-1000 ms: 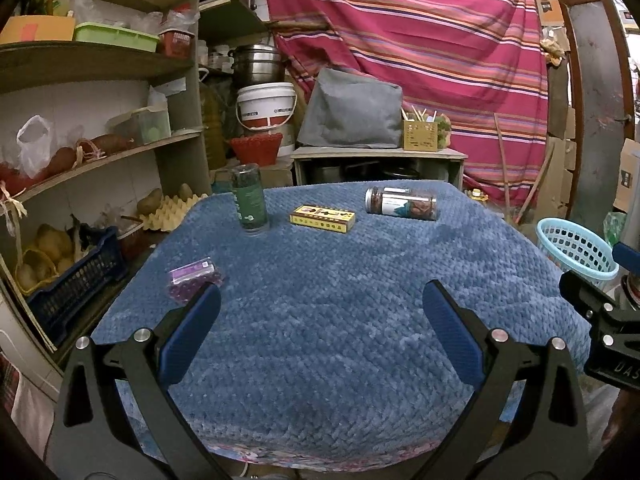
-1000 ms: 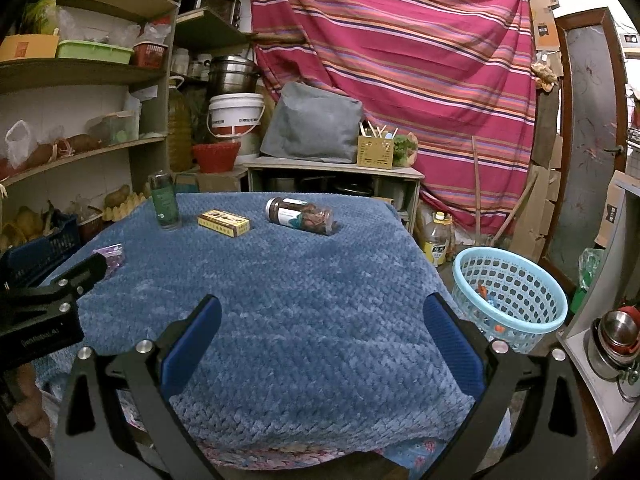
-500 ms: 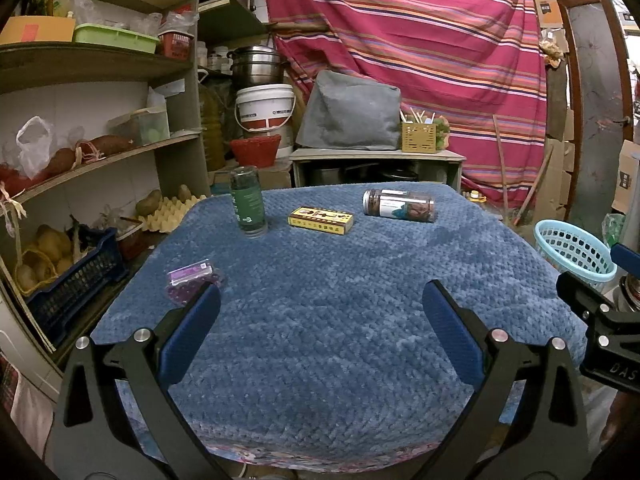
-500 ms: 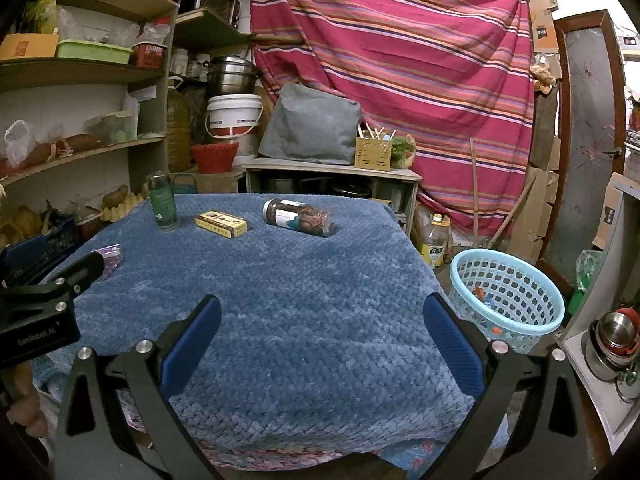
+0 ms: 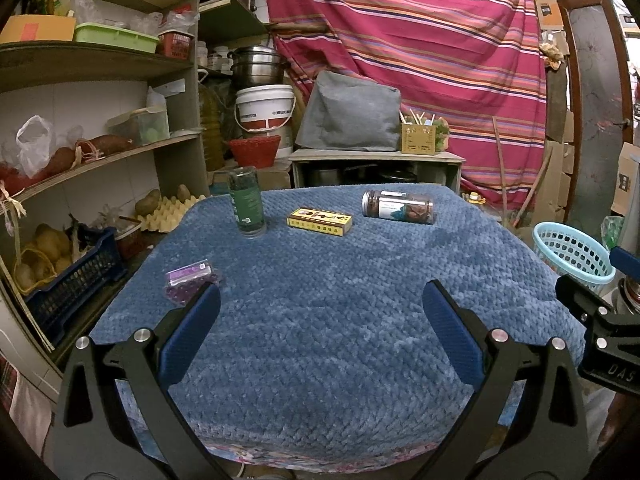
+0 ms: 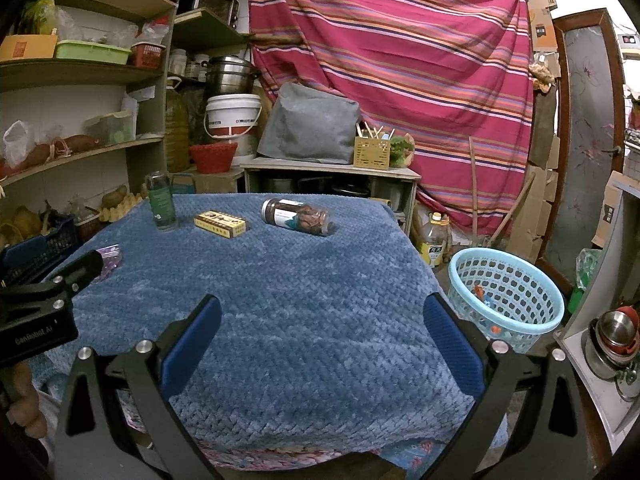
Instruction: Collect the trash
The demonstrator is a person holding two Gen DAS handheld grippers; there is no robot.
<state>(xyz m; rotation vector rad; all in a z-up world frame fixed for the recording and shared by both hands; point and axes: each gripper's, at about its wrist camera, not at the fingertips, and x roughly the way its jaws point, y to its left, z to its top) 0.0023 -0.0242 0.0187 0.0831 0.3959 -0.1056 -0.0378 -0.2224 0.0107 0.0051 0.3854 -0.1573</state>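
On the blue blanket-covered table (image 5: 320, 312) stand a green bottle (image 5: 247, 201), a yellow box (image 5: 320, 221), a jar lying on its side (image 5: 398, 207) and a purple packet (image 5: 189, 282) near the left edge. The same green bottle (image 6: 161, 202), yellow box (image 6: 221, 223), jar (image 6: 298, 216) and purple packet (image 6: 109, 258) appear in the right wrist view. A light blue basket (image 6: 506, 298) sits on the floor right of the table. My left gripper (image 5: 320, 312) and right gripper (image 6: 320, 316) are both open and empty over the near table edge.
Shelves (image 5: 92, 148) with vegetables and boxes line the left. A dark blue crate (image 5: 72, 280) sits low left. A low cabinet (image 5: 376, 168) with a grey cover stands behind the table, before a striped curtain (image 5: 420, 40). Steel bowls (image 6: 612, 340) sit at right.
Both views have shifted only slightly; the objects on the table have not moved and both grippers stay open.
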